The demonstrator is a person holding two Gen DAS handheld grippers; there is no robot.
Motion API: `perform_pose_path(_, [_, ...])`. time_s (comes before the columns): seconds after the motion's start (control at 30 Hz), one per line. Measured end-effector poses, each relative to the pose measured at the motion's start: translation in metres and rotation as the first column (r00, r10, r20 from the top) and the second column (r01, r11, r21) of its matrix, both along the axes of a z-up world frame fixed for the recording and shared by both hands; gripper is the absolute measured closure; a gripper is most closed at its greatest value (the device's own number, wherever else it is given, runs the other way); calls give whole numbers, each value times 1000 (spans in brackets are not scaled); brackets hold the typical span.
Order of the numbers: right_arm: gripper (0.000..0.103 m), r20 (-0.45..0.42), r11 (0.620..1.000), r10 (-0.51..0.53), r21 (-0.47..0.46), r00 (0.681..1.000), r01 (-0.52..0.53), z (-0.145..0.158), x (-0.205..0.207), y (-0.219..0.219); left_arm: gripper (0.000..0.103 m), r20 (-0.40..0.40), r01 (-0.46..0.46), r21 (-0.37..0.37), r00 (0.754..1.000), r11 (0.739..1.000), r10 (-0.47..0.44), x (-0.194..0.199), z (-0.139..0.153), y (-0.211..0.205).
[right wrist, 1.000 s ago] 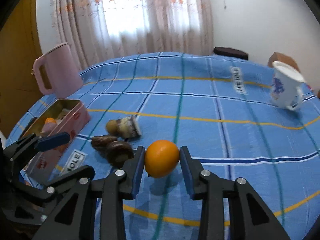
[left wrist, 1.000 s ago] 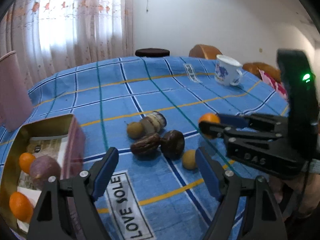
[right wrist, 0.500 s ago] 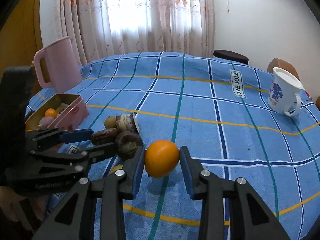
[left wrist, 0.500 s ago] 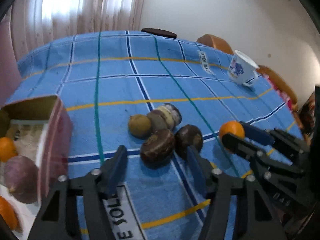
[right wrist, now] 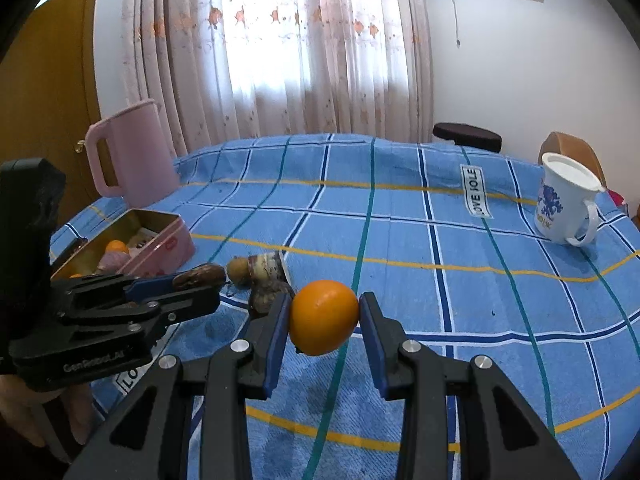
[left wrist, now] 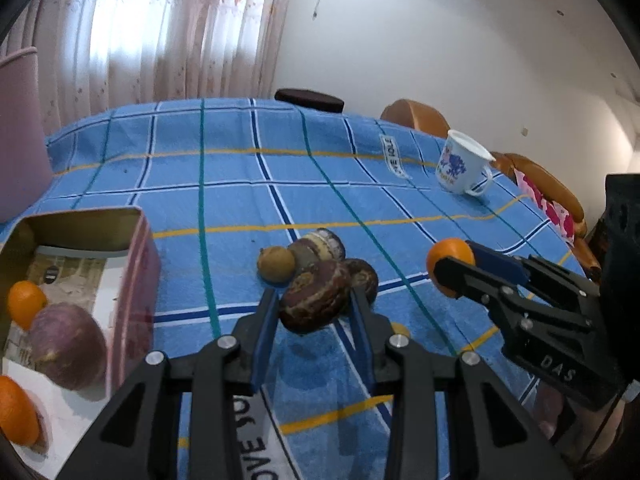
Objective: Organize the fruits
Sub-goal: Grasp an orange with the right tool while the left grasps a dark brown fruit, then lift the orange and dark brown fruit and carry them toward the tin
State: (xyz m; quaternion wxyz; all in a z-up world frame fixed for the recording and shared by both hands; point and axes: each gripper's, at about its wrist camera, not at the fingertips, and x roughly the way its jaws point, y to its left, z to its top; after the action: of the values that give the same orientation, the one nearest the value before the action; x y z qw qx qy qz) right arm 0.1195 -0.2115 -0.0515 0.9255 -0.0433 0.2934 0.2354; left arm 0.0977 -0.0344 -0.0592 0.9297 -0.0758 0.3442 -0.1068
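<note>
Since the frame half a second back, the left gripper (left wrist: 314,312) has closed in on the dark brown fruit (left wrist: 314,300) it was only straddling, and now has it clamped between its blue pads and raised off the cloth, a shadow showing beneath it. The right gripper (right wrist: 324,324) is still clamped on the orange (right wrist: 323,322), held clear of the table over the near middle of the blue checked tablecloth (right wrist: 400,220). On the cloth just behind the lifted fruit lies the rest of the pile: a small yellow-brown fruit (left wrist: 276,264), a second dark brown fruit (left wrist: 364,276) and a brown-and-cream one (left wrist: 320,242), all touching or nearly so; a small yellow fruit (left wrist: 400,330) peeks out beside the left gripper's right finger. Toward the table's left edge stands the pink tin box (left wrist: 138,264), open, holding a purple fruit (left wrist: 66,344) and two oranges (left wrist: 26,304), one near the back and another at the front corner. A pink pitcher (right wrist: 132,152) stands near the far left edge behind the box, and a white mug with blue print (right wrist: 564,204) sits near the far right edge, well apart from the fruit.
</note>
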Motion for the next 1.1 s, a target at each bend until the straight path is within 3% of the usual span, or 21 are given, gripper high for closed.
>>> perform_pose_path(0.53, [66,115,999,25,35,993,-29,11,-20,-3,66,178,-63,77,983,995,49,-25,19,-5])
perform_pose_path(1.1, [66,226,998,30,53,974,-43,18,-39,-7,66,278,-112,100,957,989,80,-44,26,-6])
